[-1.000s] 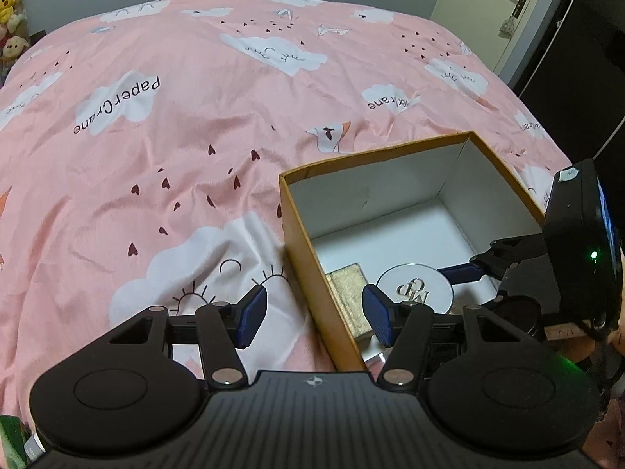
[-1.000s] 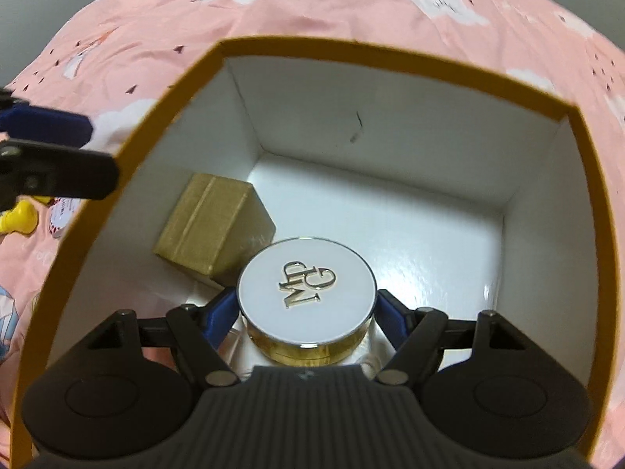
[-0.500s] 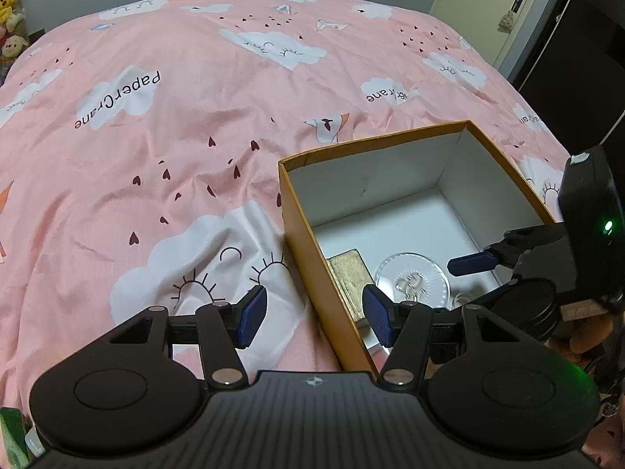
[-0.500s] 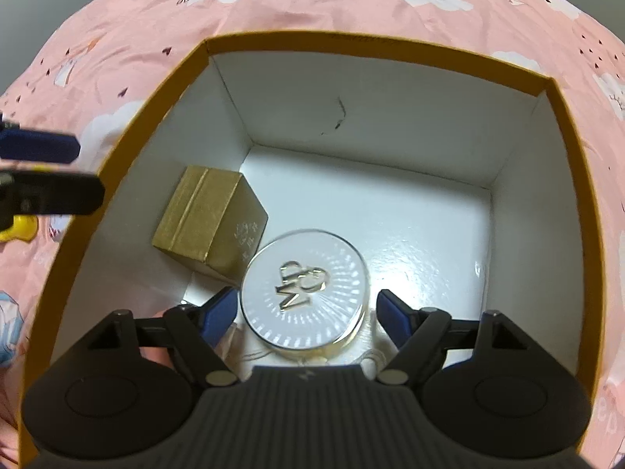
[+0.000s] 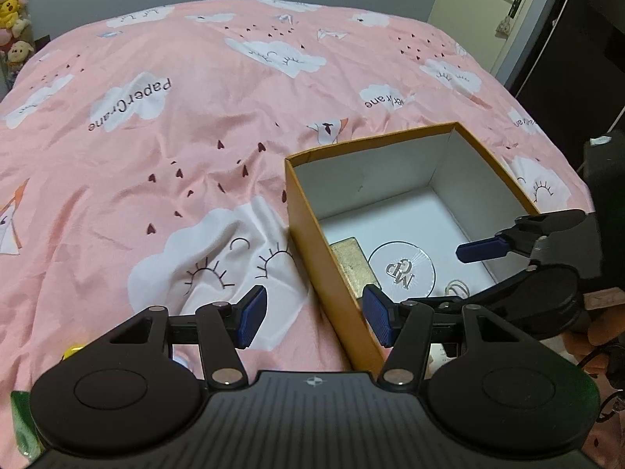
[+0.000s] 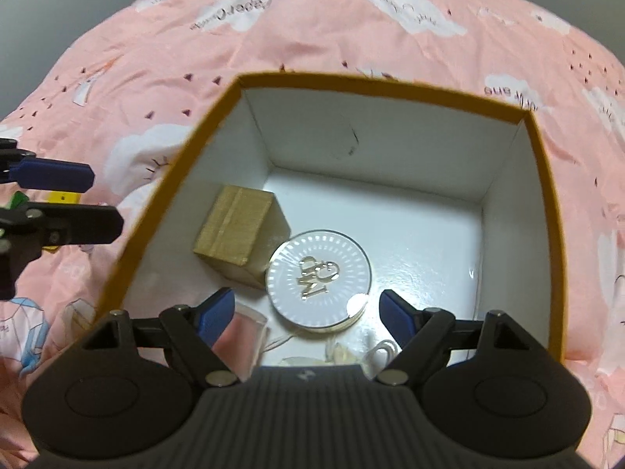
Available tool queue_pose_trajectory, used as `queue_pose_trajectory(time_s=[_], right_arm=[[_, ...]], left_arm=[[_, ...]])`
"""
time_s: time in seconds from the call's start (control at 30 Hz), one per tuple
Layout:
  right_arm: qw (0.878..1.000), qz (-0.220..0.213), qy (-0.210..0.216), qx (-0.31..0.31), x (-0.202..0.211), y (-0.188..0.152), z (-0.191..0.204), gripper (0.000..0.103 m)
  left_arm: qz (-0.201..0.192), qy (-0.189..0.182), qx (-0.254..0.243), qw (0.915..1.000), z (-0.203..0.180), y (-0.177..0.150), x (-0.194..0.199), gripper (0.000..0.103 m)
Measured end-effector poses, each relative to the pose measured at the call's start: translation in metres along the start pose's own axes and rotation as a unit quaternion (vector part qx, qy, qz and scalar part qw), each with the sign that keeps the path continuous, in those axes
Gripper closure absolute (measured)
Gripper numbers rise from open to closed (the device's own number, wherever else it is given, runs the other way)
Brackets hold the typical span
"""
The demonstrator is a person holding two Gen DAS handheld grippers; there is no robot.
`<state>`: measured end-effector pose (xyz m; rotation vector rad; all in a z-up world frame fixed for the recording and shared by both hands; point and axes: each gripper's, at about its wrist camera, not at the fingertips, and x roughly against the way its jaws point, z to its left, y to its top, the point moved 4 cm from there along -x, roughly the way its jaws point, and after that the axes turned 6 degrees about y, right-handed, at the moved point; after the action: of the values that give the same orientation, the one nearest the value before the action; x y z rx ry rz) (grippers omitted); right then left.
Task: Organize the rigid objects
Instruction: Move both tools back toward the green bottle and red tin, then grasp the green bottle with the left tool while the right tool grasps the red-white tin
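An orange box (image 5: 312,230) with a white inside (image 6: 375,82) stands open on the pink bed cover (image 5: 156,156). On its floor lie a round white compact with gold letters (image 6: 318,279) (image 5: 402,269) and a small gold box (image 6: 234,228) (image 5: 353,260), side by side. My right gripper (image 6: 306,312) hangs above the compact, open and still widening, its pads clear of the lid; one blue fingertip (image 5: 482,252) shows in the left wrist view. My left gripper (image 5: 314,318) is open and empty, straddling the box's near left wall.
Small clear items, a cup (image 6: 250,332) and a ring (image 6: 384,349), lie at the box's near edge. A yellow piece (image 6: 62,197) and a green one (image 6: 17,197) lie on the cover left of the box. Plush toys (image 5: 13,4) and a door (image 5: 508,11) are at the room's edges.
The right gripper let go of the compact, spread its jaws and rose; the compact now lies on the box floor. The left gripper drew back a little and stayed open.
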<state>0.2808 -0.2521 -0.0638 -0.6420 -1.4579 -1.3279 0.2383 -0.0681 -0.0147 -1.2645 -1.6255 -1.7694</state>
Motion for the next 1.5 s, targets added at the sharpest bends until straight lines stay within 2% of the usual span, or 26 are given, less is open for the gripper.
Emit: queue_pose_trajectory(time_s=[0.17,0.27,0.43,0.6,0.83,0.93,1.03,1.1,1.17,1.23,1.33,1.5], right_arm=[[0.999,-0.043,0.005,0.024,0.029,-0.003,0.028,0.020],[0.996,-0.073,0.023,0.039,0.046,-0.004,0.050,0.020],[0.989,-0.117,0.063,0.061,0.067,-0.006,0.089,0.020],[0.981,-0.147,0.098,0.082,0.070,-0.013,0.134,0.021],[0.979,-0.128,0.139,0.076,0.039,-0.015,0.184,0.021],[0.979,-0.127,0.136,0.080,0.020,-0.013,0.203,0.021],[0.979,-0.134,0.128,0.089,0.005,-0.013,0.216,0.021],[0.980,-0.138,0.115,0.089,-0.008,-0.013,0.223,0.023],[0.981,-0.138,0.106,0.089,-0.020,-0.012,0.225,0.029],[0.981,-0.141,0.088,0.096,-0.032,-0.012,0.227,0.029],[0.982,-0.143,0.060,0.111,-0.048,-0.010,0.228,0.033],[0.982,-0.135,0.052,0.120,-0.072,-0.006,0.231,0.035]], left_arm=[[-0.024,0.013,0.016,0.9995,0.017,-0.012,0.026,0.036],[-0.038,0.019,0.034,0.9985,0.034,-0.023,0.041,0.036],[-0.063,0.045,0.104,0.9916,0.077,-0.045,0.067,0.036],[-0.080,0.078,0.183,0.9768,0.128,-0.076,0.087,0.036],[-0.085,0.131,0.266,0.9512,0.181,-0.118,0.096,0.036],[-0.080,0.157,0.307,0.9354,0.200,-0.135,0.093,0.036],[-0.084,0.184,0.322,0.9247,0.212,-0.146,0.088,0.036],[-0.074,0.204,0.307,0.9265,0.216,-0.151,0.082,0.036],[-0.062,0.205,0.294,0.9315,0.218,-0.154,0.073,0.038],[-0.054,0.215,0.282,0.9335,0.219,-0.155,0.067,0.039],[-0.046,0.244,0.253,0.9351,0.216,-0.155,0.059,0.045],[-0.025,0.259,0.224,0.9392,0.212,-0.158,0.047,0.047]])
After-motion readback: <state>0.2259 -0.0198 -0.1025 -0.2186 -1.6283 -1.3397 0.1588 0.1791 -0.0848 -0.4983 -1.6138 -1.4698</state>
